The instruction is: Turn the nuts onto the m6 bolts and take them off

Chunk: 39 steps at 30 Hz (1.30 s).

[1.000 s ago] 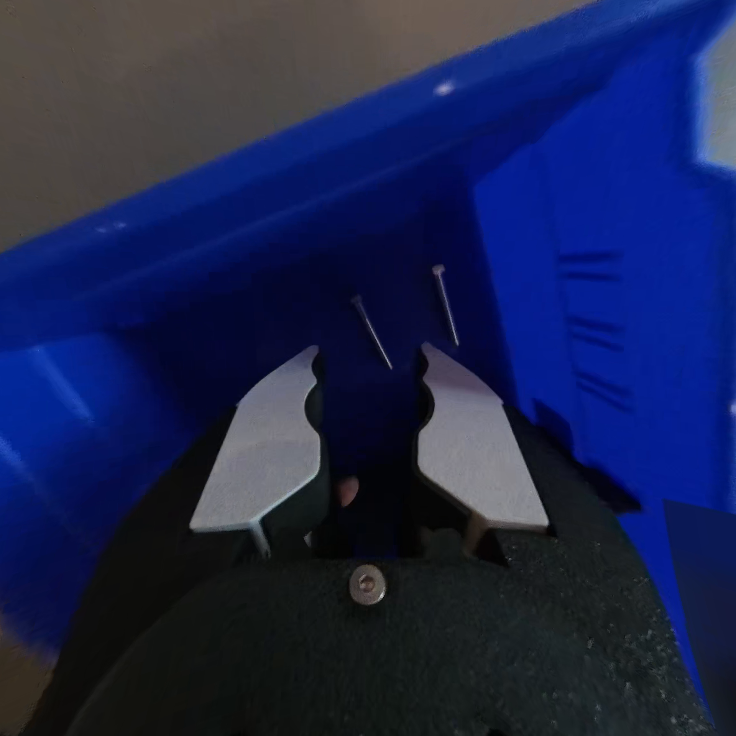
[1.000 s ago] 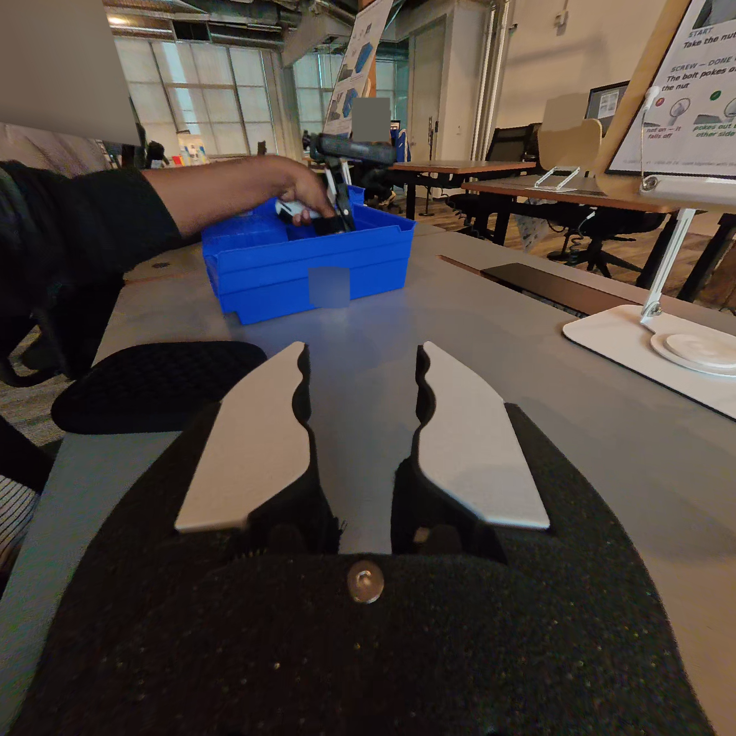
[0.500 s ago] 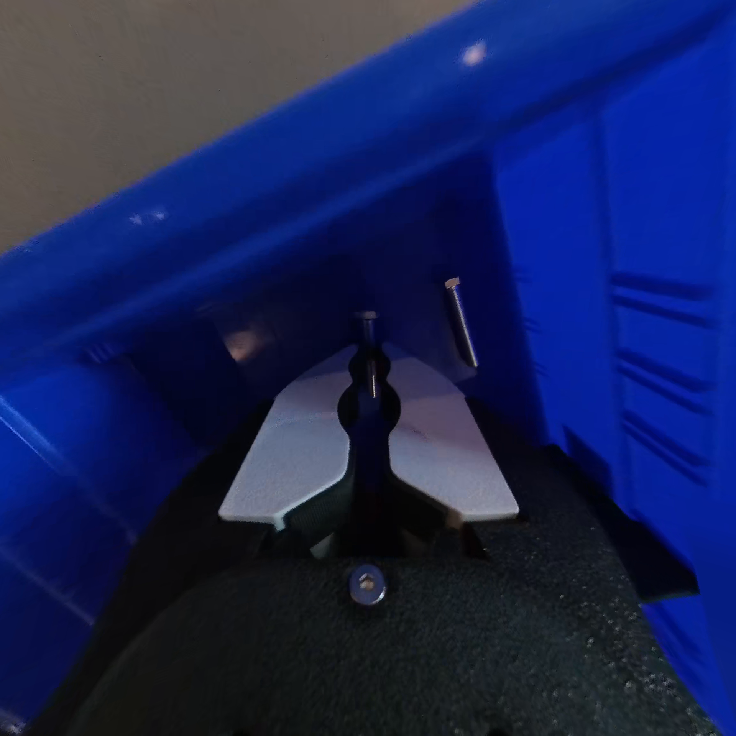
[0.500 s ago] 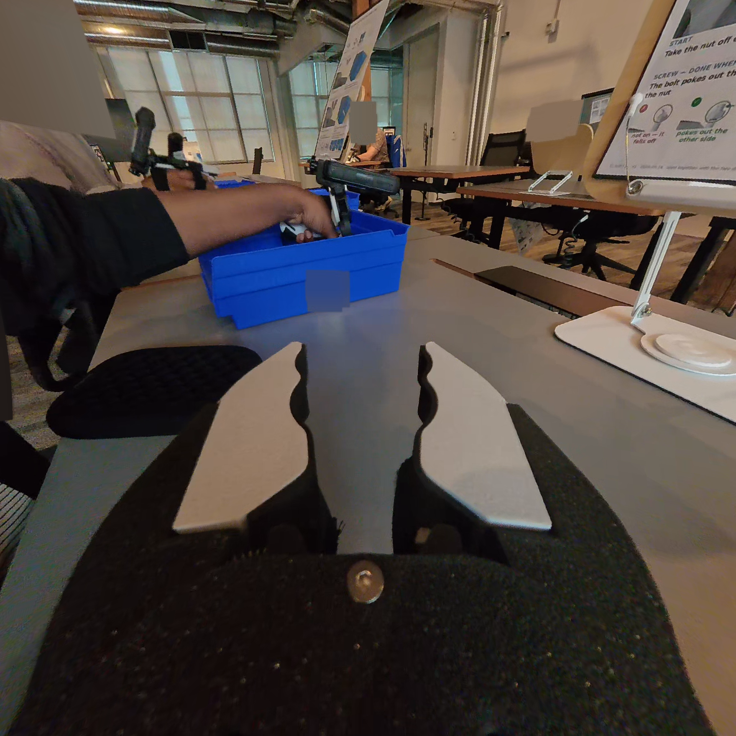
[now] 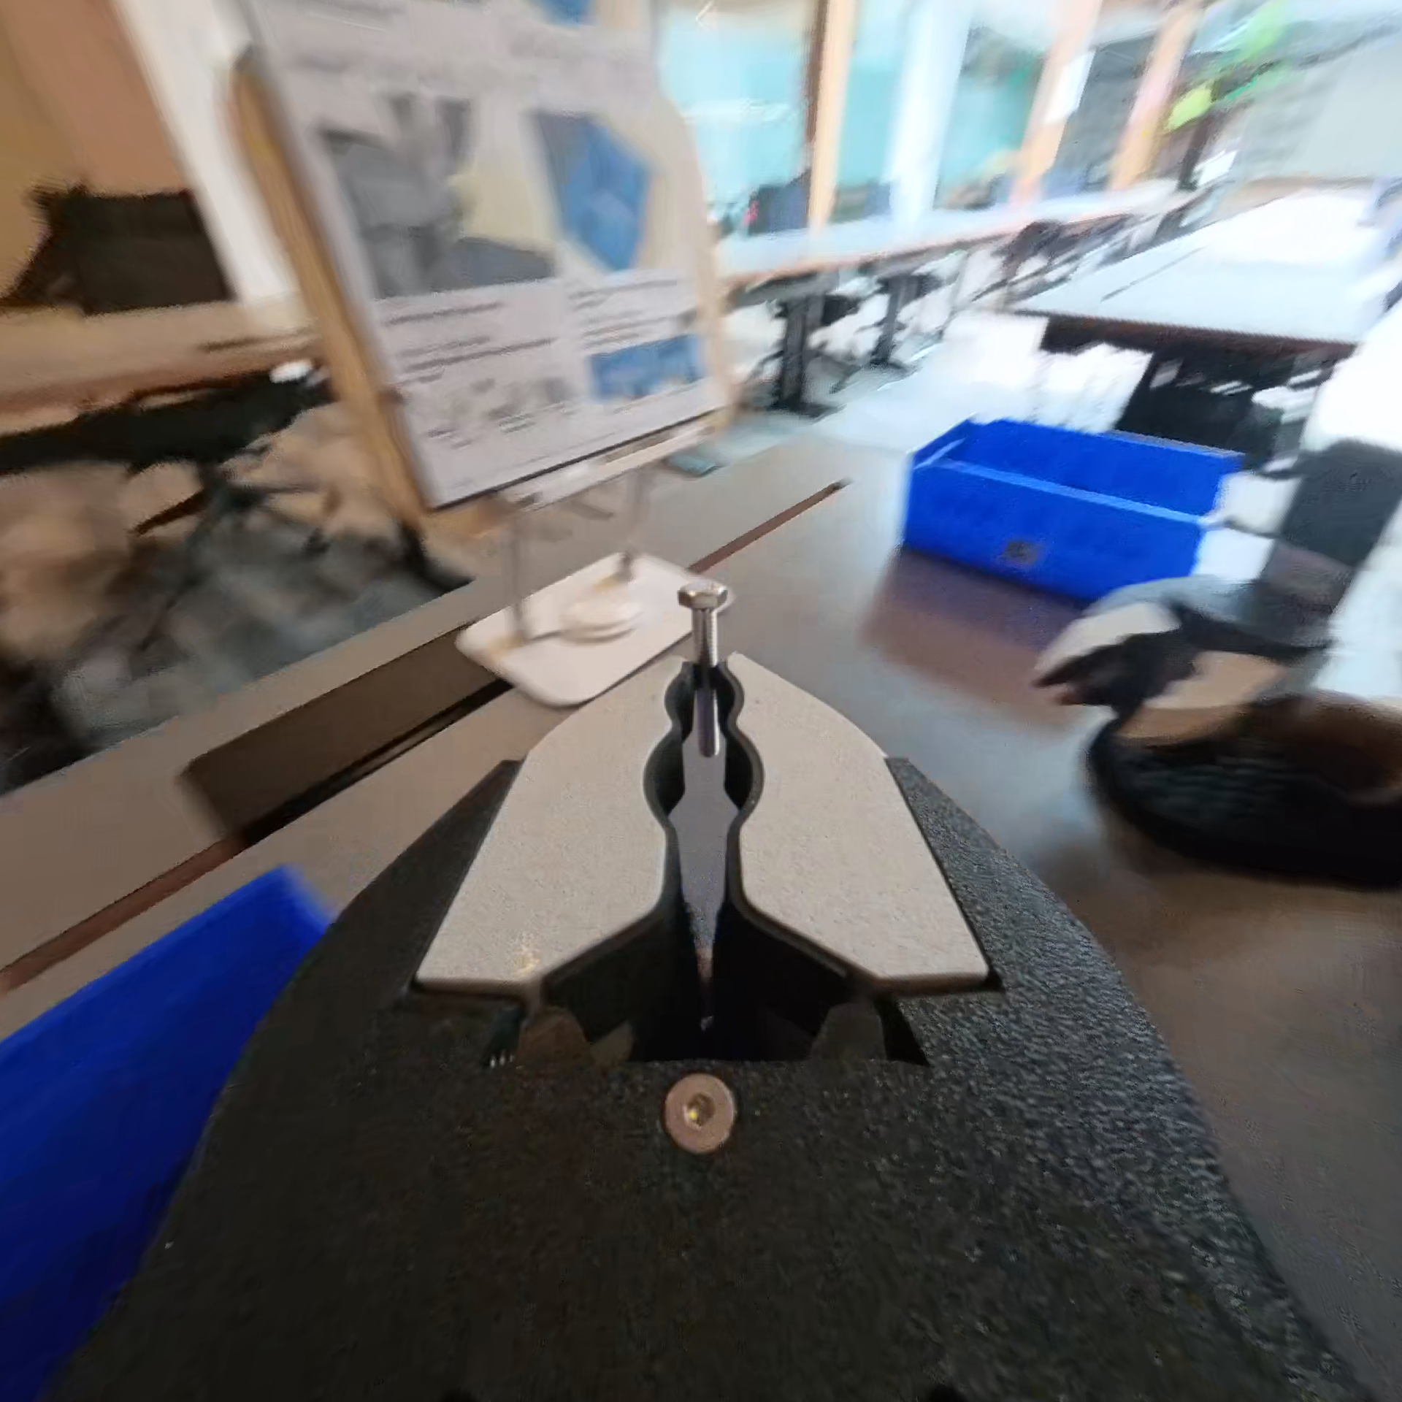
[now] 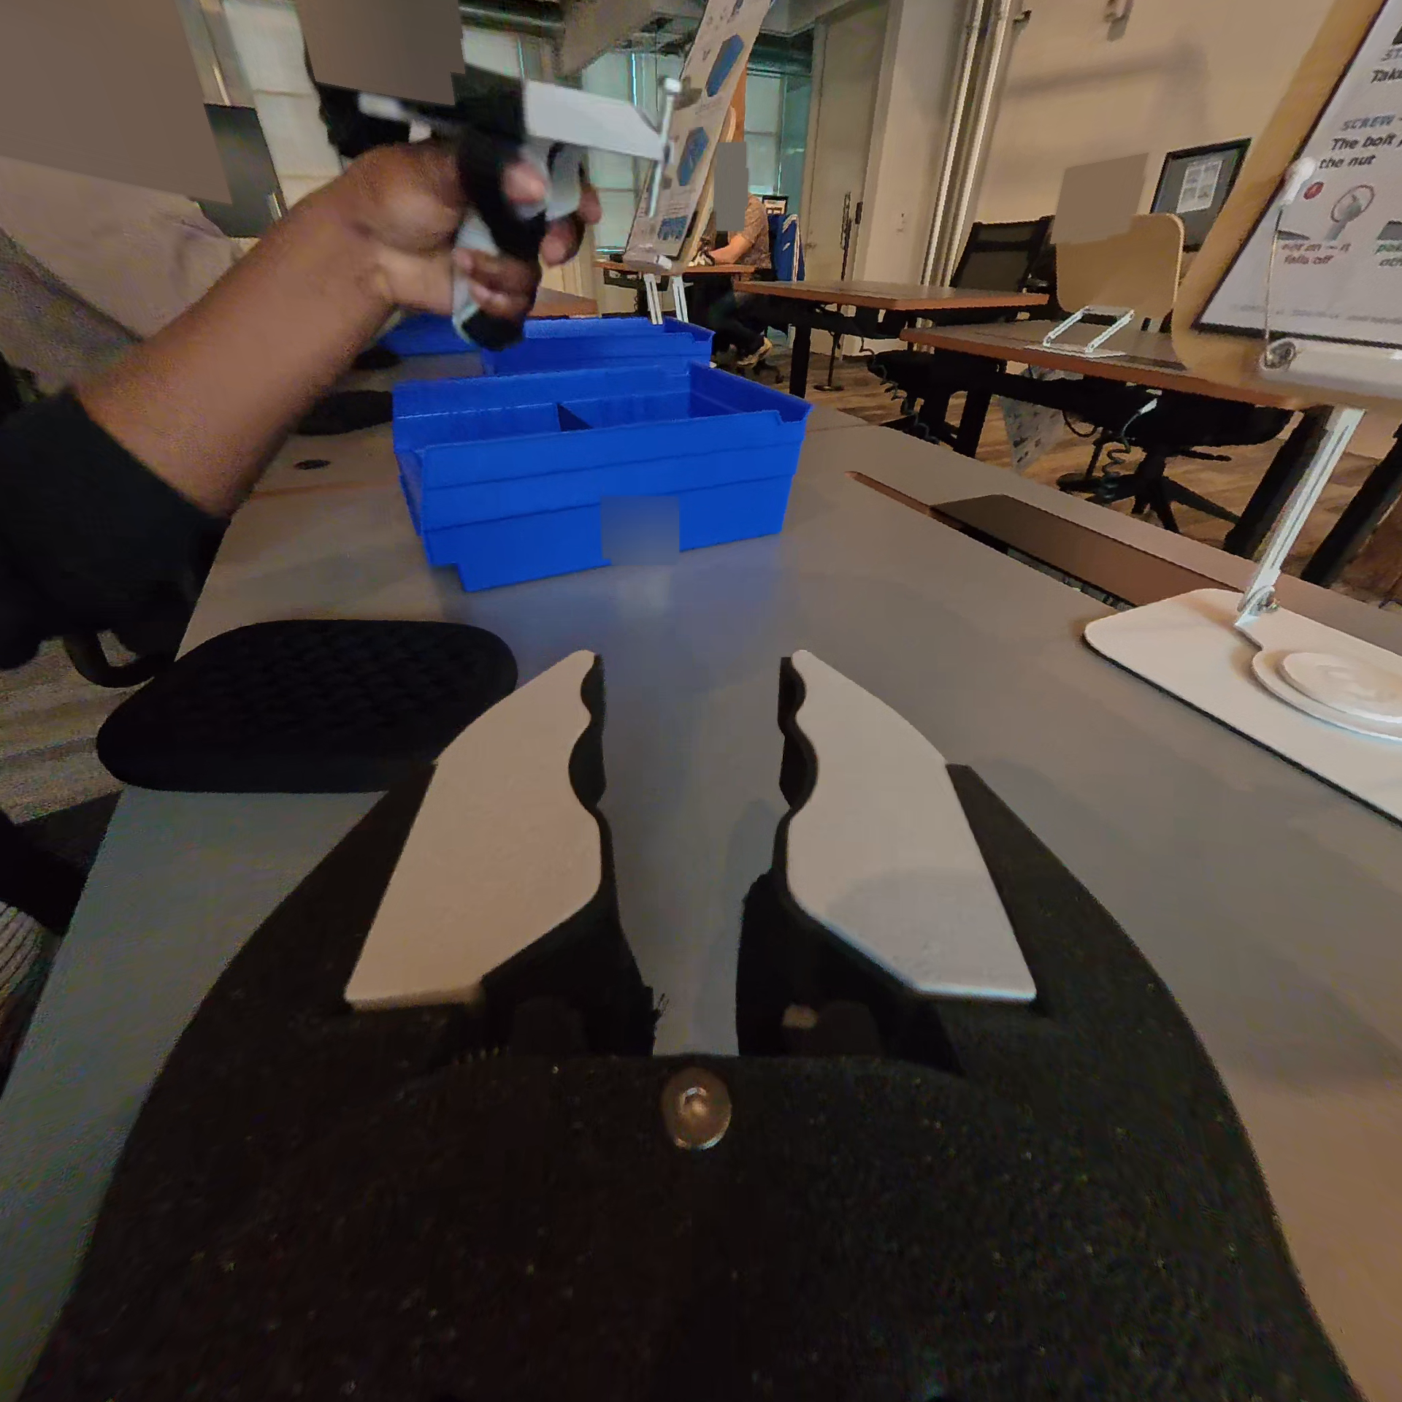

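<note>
left gripper (image 5: 705,667) raised, clamped on bolt (image 5: 704,645), right gripper (image 6: 690,683) spread, low

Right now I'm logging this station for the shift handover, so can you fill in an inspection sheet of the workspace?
Surface: grey table, bare in front of the right tongs.
Job's things: silver bolt, head up, clamped by its shank; blue divided bin on the table; no nuts seen.
Clutter: black mesh pad at the near left; white stand base at the right.
Grippers: left tongs shut on the bolt, raised above the bin; right tongs open, empty, low over the table.
Cables: nothing seen.
Surroundings: instruction board on its stand, desks, office chairs, a seated person beyond.
</note>
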Motion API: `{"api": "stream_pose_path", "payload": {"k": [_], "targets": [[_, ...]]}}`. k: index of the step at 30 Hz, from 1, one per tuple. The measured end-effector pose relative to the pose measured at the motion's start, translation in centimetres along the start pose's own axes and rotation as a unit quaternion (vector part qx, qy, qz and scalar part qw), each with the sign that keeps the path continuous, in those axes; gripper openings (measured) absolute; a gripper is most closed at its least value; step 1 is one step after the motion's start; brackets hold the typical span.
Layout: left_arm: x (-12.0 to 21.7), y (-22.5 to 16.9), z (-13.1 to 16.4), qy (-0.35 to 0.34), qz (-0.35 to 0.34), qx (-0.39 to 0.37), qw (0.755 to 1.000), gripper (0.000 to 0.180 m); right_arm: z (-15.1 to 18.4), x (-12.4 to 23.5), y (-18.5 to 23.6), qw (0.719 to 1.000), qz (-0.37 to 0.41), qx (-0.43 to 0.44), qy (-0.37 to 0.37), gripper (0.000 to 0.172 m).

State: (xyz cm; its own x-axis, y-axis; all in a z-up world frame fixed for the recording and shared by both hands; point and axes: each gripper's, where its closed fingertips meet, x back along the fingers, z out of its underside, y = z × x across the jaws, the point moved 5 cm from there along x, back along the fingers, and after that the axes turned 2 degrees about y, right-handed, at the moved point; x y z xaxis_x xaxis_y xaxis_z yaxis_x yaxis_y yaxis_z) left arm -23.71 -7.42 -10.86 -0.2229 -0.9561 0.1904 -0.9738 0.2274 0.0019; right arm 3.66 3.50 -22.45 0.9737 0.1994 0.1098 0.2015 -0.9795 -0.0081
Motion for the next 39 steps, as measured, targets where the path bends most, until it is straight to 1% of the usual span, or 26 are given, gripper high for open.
{"api": "stream_pose_path", "payload": {"k": [2,4,6,8,11,14,16,18,20,25,26,29,32,34,35,36,37,38,39], "targets": [[-1.4,-4.4,0.9,-0.048,0.058,-0.009,0.997,0.005,-0.6,0.0,0.2,1.000,-0.003,-0.003,-0.004,0.042],[-3.2,-8.2,2.7,-0.079,0.102,-0.011,0.992,0.005,-1.9,0.2,0.6,1.000,-0.013,-0.008,-0.008,0.042],[-5.3,-11.4,5.0,-0.092,0.137,-0.012,0.986,0.005,-3.0,0.1,1.1,1.000,-0.028,-0.003,0.001,0.043],[-7.1,-13.4,7.0,-0.086,0.149,-0.023,0.985,0.005,-3.7,-0.2,1.4,0.999,-0.040,0.007,0.017,0.043],[-8.8,-14.6,9.1,-0.030,0.126,-0.085,0.988,0.005,-3.6,-0.9,1.3,0.998,-0.042,0.027,0.048,0.036],[-9.5,-15.1,10.2,0.009,0.093,-0.165,0.982,0.005,-1.8,-2.1,0.9,0.993,-0.049,0.027,0.105,0.029],[-9.9,-15.6,11.2,0.039,0.081,-0.214,0.973,0.005,-0.7,-2.8,0.9,0.988,-0.062,0.009,0.140,0.028],[-10.2,-16.0,11.8,0.065,0.062,-0.269,0.959,0.005,-0.2,-3.2,0.8,0.986,-0.066,0.008,0.152,0.025],[-10.3,-16.3,12.1,0.080,0.049,-0.309,0.946,0.005,0.0,-3.3,0.7,0.985,-0.063,0.015,0.159,0.021],[-10.6,-16.7,12.6,0.100,0.041,-0.347,0.932,0.005,0.7,-3.6,0.7,0.979,-0.054,0.049,0.192,0.014],[-10.6,-16.7,12.6,0.100,0.040,-0.350,0.931,0.005,0.9,-3.7,0.8,0.977,-0.053,0.056,0.200,0.011],[-10.5,-16.7,12.7,0.100,0.037,-0.353,0.930,0.005,1.0,-3.8,0.8,0.976,-0.044,0.078,0.198,0.010],[-10.3,-16.3,11.8,0.063,0.015,-0.330,0.942,0.009,0.3,-3.6,0.4,0.985,-0.034,0.069,0.153,0.010],[-9.8,-15.5,10.5,0.006,-0.008,-0.276,0.961,0.023,-0.7,-3.2,-0.4,0.994,-0.029,0.035,0.095,0.010],[-9.4,-15.1,9.9,-0.027,-0.008,-0.229,0.973,0.029,-1.4,-2.8,-0.7,0.998,-0.037,0.004,0.053,0.010],[-9.0,-14.8,9.3,-0.059,0.007,-0.164,0.985,0.032,-2.1,-2.4,-0.8,0.998,-0.056,-0.034,0.006,0.010],[-8.7,-14.6,8.7,-0.090,0.040,-0.086,0.991,0.035,-2.9,-2.0,-0.9,0.993,-0.080,-0.073,-0.044,0.010],[-8.4,-14.5,8.3,-0.120,0.081,-0.005,0.990,0.036,-3.5,-1.6,-1.0,0.984,-0.101,-0.113,-0.090,0.010],[-8.1,-14.5,7.9,-0.148,0.124,0.074,0.978,0.038,-3.8,-1.3,-1.2,0.974,-0.121,-0.148,-0.125,0.010]]}}
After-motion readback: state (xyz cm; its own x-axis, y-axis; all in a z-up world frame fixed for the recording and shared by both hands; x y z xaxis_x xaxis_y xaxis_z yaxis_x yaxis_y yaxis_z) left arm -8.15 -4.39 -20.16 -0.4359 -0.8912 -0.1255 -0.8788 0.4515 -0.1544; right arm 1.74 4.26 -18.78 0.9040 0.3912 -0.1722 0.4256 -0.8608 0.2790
